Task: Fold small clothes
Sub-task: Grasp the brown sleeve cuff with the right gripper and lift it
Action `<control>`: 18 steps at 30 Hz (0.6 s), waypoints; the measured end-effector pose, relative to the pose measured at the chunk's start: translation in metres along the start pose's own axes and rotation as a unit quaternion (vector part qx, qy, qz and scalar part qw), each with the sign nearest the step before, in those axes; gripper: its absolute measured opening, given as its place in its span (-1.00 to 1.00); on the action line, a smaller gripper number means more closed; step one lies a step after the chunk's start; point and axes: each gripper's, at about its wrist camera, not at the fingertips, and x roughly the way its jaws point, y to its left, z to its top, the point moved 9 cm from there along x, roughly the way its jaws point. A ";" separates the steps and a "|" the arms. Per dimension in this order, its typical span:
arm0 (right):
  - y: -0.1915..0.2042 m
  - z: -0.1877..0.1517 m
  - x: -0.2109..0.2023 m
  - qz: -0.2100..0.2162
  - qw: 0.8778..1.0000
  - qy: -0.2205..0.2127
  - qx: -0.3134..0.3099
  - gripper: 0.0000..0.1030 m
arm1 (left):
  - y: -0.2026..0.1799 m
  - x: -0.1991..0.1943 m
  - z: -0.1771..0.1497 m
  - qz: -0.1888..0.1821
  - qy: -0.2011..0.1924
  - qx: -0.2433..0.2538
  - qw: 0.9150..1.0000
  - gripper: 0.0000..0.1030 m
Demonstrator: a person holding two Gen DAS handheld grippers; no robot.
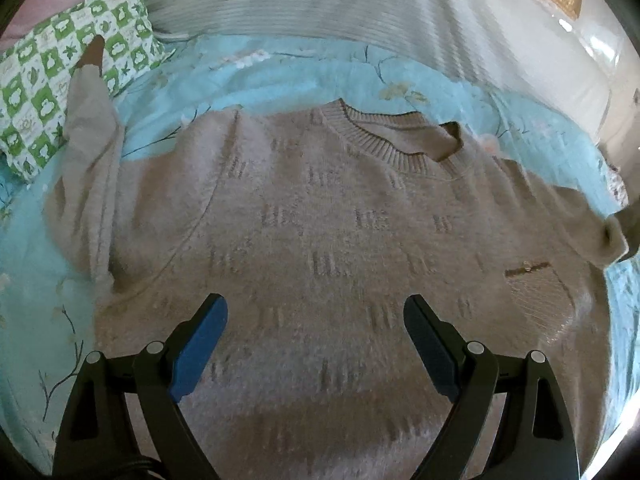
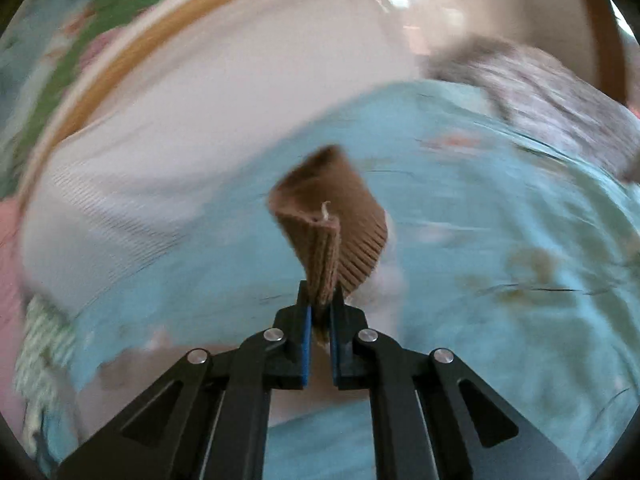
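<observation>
Beige sweater flat mid-frame on blue sheet; left gripper jaws spread, right gripper clamping brown ribbed cuff.

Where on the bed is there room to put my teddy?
Bare blue sheet lies between the sweater collar and the striped headboard cushion. The middle is crowded: the sweater covers it, and its sleeve reaches onto the green pillow.

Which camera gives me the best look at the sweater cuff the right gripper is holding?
Right wrist view: the ribbed brown cuff sits centred, pinched by the right gripper. The left wrist view shows only that sleeve end at its right edge, beyond the spread sweater.
</observation>
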 end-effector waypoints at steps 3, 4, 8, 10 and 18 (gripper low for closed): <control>0.088 -0.024 0.000 0.086 0.995 0.026 -0.040 -0.84 | 0.005 -0.008 -0.002 -0.010 -0.005 -0.006 1.000 0.75; 0.123 -0.037 0.002 0.120 0.991 0.040 -0.051 -0.84 | 0.007 -0.011 -0.003 -0.013 -0.006 -0.008 1.000 0.76; 0.223 -0.092 0.018 0.211 0.969 0.099 -0.077 -0.84 | 0.021 -0.022 -0.009 -0.032 -0.011 -0.019 0.999 0.75; 0.270 -0.128 0.029 0.238 0.957 0.130 -0.099 -0.84 | 0.028 -0.026 -0.011 -0.041 -0.012 -0.023 0.999 0.76; 0.363 -0.250 0.085 0.277 0.920 0.243 -0.133 -0.84 | 0.057 -0.029 -0.019 -0.065 -0.009 -0.051 0.997 0.76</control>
